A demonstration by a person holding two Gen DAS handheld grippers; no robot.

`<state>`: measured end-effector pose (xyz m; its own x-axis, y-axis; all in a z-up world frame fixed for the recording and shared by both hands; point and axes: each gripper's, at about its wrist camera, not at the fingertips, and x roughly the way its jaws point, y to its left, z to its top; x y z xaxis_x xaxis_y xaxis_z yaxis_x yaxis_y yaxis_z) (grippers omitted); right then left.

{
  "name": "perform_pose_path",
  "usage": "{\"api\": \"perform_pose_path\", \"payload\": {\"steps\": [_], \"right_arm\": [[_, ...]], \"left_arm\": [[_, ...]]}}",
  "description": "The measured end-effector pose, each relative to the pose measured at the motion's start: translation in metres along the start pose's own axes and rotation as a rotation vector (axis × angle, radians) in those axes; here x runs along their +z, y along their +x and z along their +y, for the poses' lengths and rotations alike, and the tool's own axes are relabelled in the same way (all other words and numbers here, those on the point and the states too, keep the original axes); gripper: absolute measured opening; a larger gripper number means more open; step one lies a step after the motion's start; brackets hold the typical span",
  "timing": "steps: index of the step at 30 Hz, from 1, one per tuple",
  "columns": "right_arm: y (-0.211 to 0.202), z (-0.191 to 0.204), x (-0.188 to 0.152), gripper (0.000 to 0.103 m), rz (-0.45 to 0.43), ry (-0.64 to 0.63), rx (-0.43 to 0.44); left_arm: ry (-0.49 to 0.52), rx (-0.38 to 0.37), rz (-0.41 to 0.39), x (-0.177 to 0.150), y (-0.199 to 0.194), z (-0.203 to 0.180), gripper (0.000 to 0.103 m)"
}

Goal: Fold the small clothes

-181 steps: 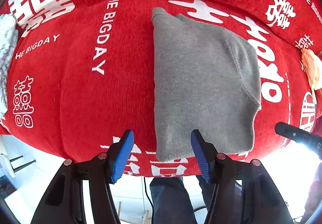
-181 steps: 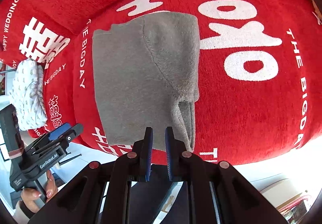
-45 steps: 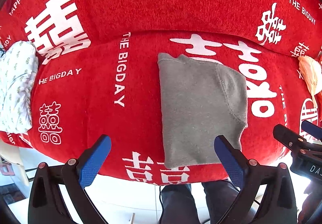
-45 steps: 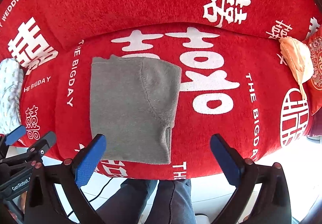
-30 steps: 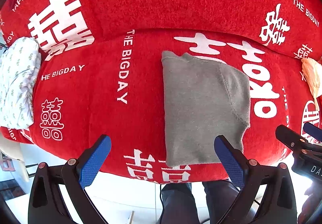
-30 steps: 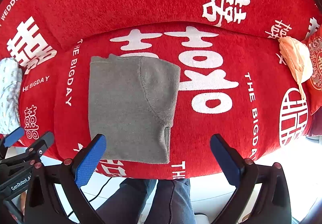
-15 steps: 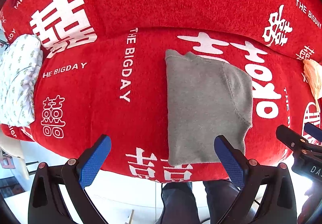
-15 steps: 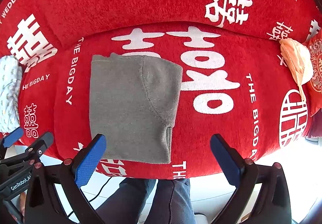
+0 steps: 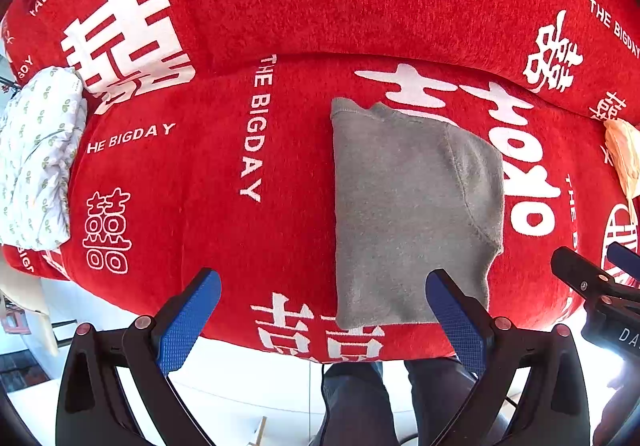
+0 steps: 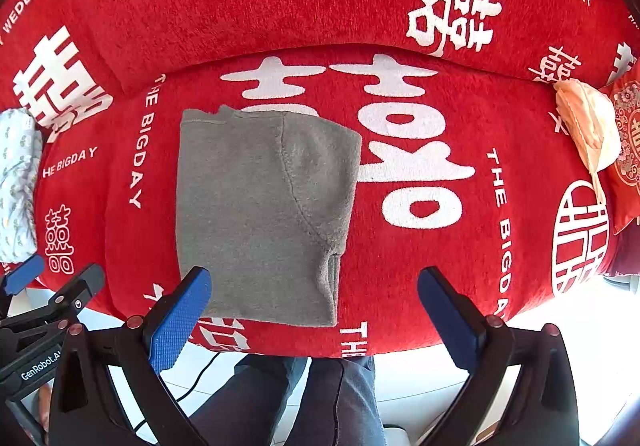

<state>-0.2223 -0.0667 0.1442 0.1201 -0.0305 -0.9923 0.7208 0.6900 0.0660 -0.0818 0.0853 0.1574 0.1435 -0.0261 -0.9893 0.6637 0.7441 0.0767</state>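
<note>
A small grey fleece garment [image 9: 412, 205] [image 10: 260, 205] lies folded into a rough rectangle on the red sofa seat [image 9: 200, 185] [image 10: 460, 246], its near edge close to the seat's front. My left gripper [image 9: 322, 316] hovers open in front of the seat edge, empty, with its right finger over the garment's near right corner. My right gripper [image 10: 314, 312] is open too and holds nothing; its left finger overlaps the garment's near left corner. Both are held back from the cloth.
A white patterned folded cloth [image 9: 36, 161] [image 10: 16, 181] lies at the seat's left end. A peach cloth [image 9: 622, 153] [image 10: 588, 129] lies at the right end beside a red cushion [image 10: 628, 149]. The person's dark trouser legs [image 10: 288, 402] stand below the seat edge.
Six seconds ago the right gripper was shut at the garment's near edge; since then both grippers have opened wide and drawn back. Over the last second the views have barely shifted.
</note>
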Motion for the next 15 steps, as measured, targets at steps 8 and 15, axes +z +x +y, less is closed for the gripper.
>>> {"api": "perform_pose_path", "payload": {"steps": [8,15], "right_arm": [[-0.0002,-0.0044,0.0048,0.103,-0.001,-0.005,-0.003],[-0.0008,-0.0032,0.0034,0.103,-0.003,-0.008,-0.007]], "left_arm": [[0.005,0.002,-0.001,-0.0008,-0.0004,0.0004,0.103],[0.005,0.006,-0.003,-0.0013,-0.001,0.0018,0.103]]}}
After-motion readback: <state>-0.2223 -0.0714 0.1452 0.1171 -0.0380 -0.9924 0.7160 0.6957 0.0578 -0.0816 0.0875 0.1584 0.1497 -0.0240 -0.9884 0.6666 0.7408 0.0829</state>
